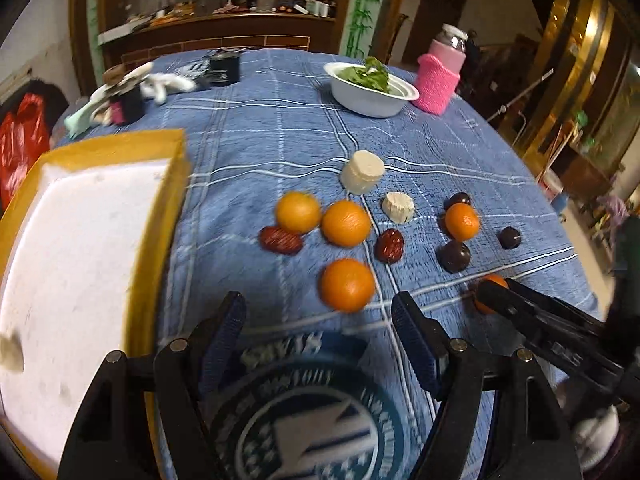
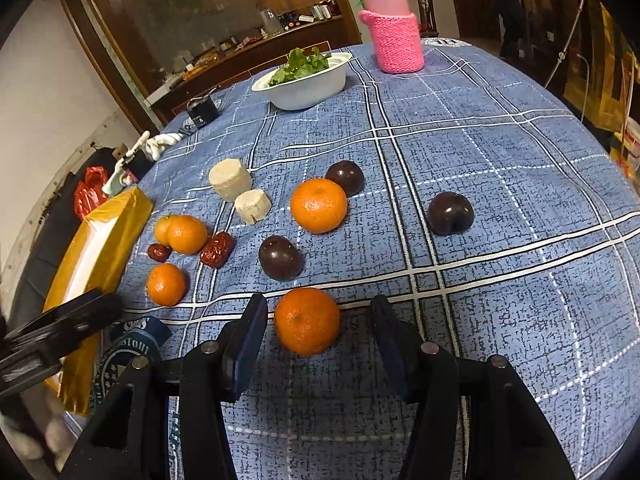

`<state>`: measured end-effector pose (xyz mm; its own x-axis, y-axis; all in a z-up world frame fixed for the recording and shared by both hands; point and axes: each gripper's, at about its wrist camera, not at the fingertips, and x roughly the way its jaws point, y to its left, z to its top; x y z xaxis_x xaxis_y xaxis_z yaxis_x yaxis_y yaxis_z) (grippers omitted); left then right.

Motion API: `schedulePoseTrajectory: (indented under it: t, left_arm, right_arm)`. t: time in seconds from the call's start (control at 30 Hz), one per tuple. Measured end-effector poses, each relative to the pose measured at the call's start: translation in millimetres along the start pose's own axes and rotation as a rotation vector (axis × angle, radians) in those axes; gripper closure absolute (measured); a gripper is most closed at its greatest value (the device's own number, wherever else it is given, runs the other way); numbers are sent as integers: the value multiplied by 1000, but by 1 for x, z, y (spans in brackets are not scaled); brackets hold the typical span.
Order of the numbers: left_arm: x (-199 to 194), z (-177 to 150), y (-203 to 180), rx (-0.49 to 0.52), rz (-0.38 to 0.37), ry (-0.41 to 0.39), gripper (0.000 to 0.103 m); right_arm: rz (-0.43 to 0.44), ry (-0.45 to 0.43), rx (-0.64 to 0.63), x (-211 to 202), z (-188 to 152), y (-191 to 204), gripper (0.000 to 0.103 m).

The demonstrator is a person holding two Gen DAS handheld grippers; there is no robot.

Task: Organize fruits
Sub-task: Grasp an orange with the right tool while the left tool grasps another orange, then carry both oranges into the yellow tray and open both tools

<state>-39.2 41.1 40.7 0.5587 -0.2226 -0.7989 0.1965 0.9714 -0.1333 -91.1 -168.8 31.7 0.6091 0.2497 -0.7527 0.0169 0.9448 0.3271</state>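
The left wrist camera sat just behind the left gripper (image 1: 318,320), low over the counter (image 1: 460,152) near its near-left part, and looked steeply down and toward the far side. The yellow-edged tray (image 1: 160,216) filled its left side. The right wrist camera rode behind the right gripper (image 2: 320,322), farther right, tilted down likewise, close above one tangerine (image 2: 307,321). Both views shared the middle of the blue checked cloth (image 2: 500,168): the tangerines, dark plums, red dates, two pale cylinders, the white bowl of greens (image 2: 312,80) and the pink-sleeved flask (image 2: 396,40) at the far edge. Each camera caught the other gripper at its edge.
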Motion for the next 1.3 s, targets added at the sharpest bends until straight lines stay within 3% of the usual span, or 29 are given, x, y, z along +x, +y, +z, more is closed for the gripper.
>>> schedulePoseTrajectory:
  t: [0.23, 0.27, 0.3, 0.33, 0.4, 0.57, 0.63, 0.7, 0.83, 1.0, 1.17, 1.3]
  left_arm:
    - [36, 5, -13, 49, 29, 47, 31]
    - [39, 4, -14, 56, 47, 48, 36]
    - [39, 4, -17, 71, 66, 31, 51]
    - [39, 4, -19, 83, 87, 24, 57]
    - [37, 3, -20, 86, 69, 14, 71]
    - [28, -2, -13, 39, 59, 11, 71]
    - [16, -5, -5, 15, 52, -3, 71]
    - [2, -7, 5, -12, 42, -24, 71]
    - [-27, -12, 32, -95, 16, -67, 71]
    - [-61, -21, 85, -230, 16, -122, 71]
    - [-93, -36, 142, -348, 52, -179, 71]
    - [-115, -54, 191, -451, 105, -213, 70]
  right_arm:
    - [26, -3, 19, -2, 0, -3, 45]
    - [31, -3, 19, -2, 0, -3, 45]
    - [35, -2, 17, -2, 0, -3, 45]
    - [35, -1, 16, -2, -1, -2, 45]
    - [35, -2, 17, -2, 0, -2, 45]
    - [39, -3, 25, -2, 1, -3, 48]
    - [30, -4, 34, -3, 0, -5, 55]
    - [73, 4, 38, -4, -1, -5, 69]
    - [22, 3, -3, -10, -6, 6, 69]
    - [43, -5, 3, -27, -9, 21, 69]
    - [90, 1, -76, -38, -10, 70, 69]
    - [171, 38, -191, -32, -14, 134, 68]
